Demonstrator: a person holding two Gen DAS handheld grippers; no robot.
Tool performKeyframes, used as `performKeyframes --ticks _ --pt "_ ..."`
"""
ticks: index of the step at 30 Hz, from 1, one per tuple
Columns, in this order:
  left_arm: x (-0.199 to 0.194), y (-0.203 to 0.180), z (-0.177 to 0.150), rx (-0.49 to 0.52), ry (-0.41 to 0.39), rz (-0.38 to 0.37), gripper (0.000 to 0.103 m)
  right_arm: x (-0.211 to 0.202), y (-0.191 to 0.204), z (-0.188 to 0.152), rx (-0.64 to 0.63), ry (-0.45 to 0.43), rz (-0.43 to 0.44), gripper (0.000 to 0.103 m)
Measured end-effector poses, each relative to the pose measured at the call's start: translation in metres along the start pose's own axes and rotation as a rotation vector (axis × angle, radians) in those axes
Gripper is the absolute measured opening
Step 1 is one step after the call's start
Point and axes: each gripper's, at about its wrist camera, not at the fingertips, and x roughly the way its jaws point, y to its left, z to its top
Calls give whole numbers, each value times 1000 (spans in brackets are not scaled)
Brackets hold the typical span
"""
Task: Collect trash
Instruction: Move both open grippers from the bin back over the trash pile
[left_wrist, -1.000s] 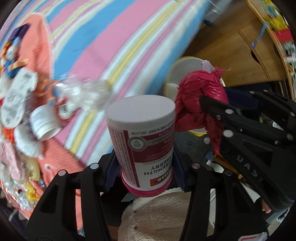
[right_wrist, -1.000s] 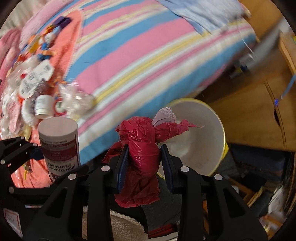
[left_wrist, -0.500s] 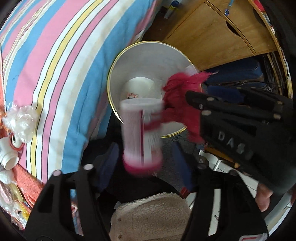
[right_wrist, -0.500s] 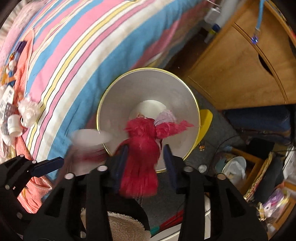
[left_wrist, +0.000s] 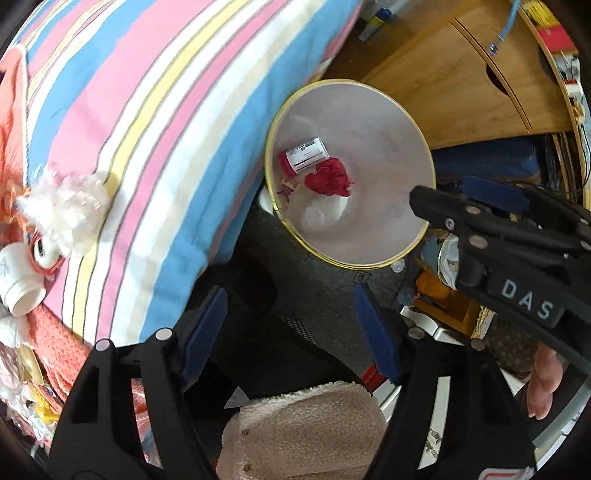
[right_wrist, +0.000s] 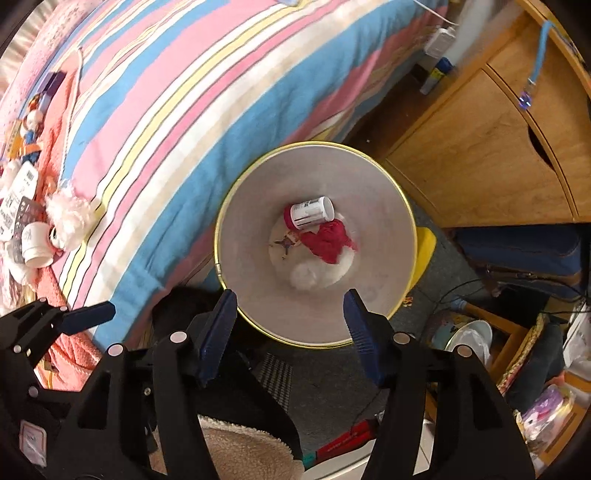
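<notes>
Hovering over the bin (right_wrist: 400, 236), both grippers were spread wide and held nothing: left gripper (left_wrist: 290, 325), right gripper (right_wrist: 290, 332), jaws well apart on each

Trash already at the bottom of the bin: white bottle (right_wrist: 312, 212) with a pink cap lying on its side, touching a crumpled red bag (right_wrist: 330, 242); a white wad (right_wrist: 304, 275) just beside them. The bin stood on the floor against the side of the bed (right_wrist: 177, 99), beside a wooden cabinet (right_wrist: 491, 155)

Remaining trash sat on the bed's coral towel (left_wrist: 46, 341), well apart from the bin:
- clear crumpled plastic wrap (left_wrist: 68, 210): looked very light and soft, likely springy and slick. Best pinched through the bulk of the wad, not a loose edge, or it would probably slip out
- small white open container (left_wrist: 22, 284), just beside the wrap and lying on its side: looked like rigid, light plastic with smooth round walls, so it may roll or squirt out of the jaws. Better to close across the body near the middle, pads square to the wall
- more wrappers and tags (right_wrist: 16, 199) further along the towel: thin, flat, hard to get under on soft fabric. Detail too small to call

Bedding is soft, so pressing down would likely sink the item rather than seat it in the jaws
</notes>
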Motion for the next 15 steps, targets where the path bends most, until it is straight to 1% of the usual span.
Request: performKeyframes --ticks 7,15 --pt "-12 35 -10 -74 -23 -4 68 -1 42 6 -73 1 1 60" --pt "-30 87 -27 -187 -59 -18 68 -5 101 15 -187 2 9 60"
